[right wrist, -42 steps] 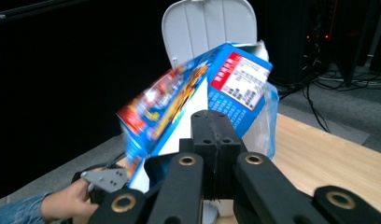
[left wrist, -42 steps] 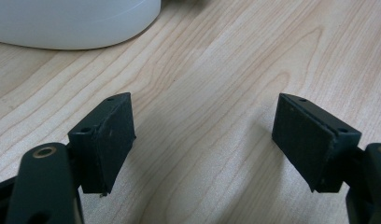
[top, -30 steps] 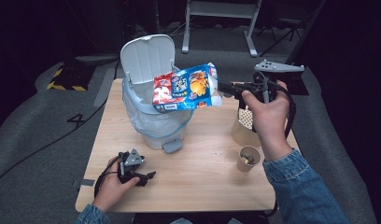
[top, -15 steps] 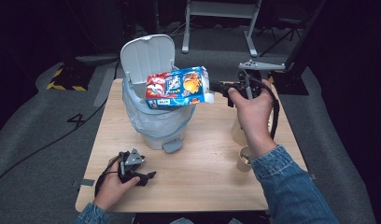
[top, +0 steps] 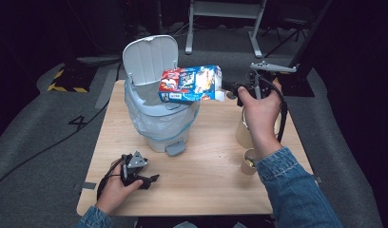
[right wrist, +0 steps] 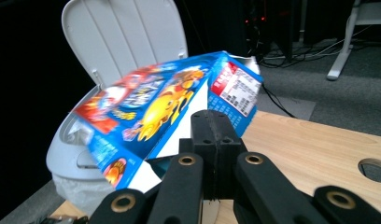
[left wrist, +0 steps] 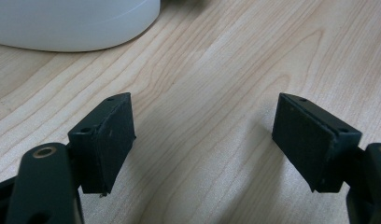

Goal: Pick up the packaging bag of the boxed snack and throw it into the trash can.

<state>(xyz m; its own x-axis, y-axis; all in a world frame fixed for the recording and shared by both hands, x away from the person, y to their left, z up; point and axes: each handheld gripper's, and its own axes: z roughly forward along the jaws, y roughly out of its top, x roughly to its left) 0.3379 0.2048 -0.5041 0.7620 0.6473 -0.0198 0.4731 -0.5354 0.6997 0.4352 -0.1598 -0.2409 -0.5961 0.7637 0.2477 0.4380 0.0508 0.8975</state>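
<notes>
A colourful blue and red cereal box (top: 189, 84) hangs nearly level over the open grey pedal bin (top: 159, 121), just in front of the bin's raised lid (top: 149, 59). My right gripper (top: 228, 89) is shut on the box's right end, with a hand behind it. In the right gripper view the jaws (right wrist: 219, 128) pinch a flap of the cereal box (right wrist: 156, 107) above the bin's white liner. My left gripper (top: 151, 179) rests on the wooden table (top: 206, 190) in front of the bin. Its jaws (left wrist: 202, 140) stand open over bare wood.
A paper cup (top: 249, 162) stands near the right forearm, and a pale container (top: 240, 134) sits partly behind that hand. The table has a round hole (right wrist: 375, 169) near its right edge. A metal stand (top: 220, 28) and cables lie on the dark floor beyond.
The cereal box has tipped from slanting up at its right end to nearly level over the bin, with only a small sideways wobble. The left gripper has stayed put.
</notes>
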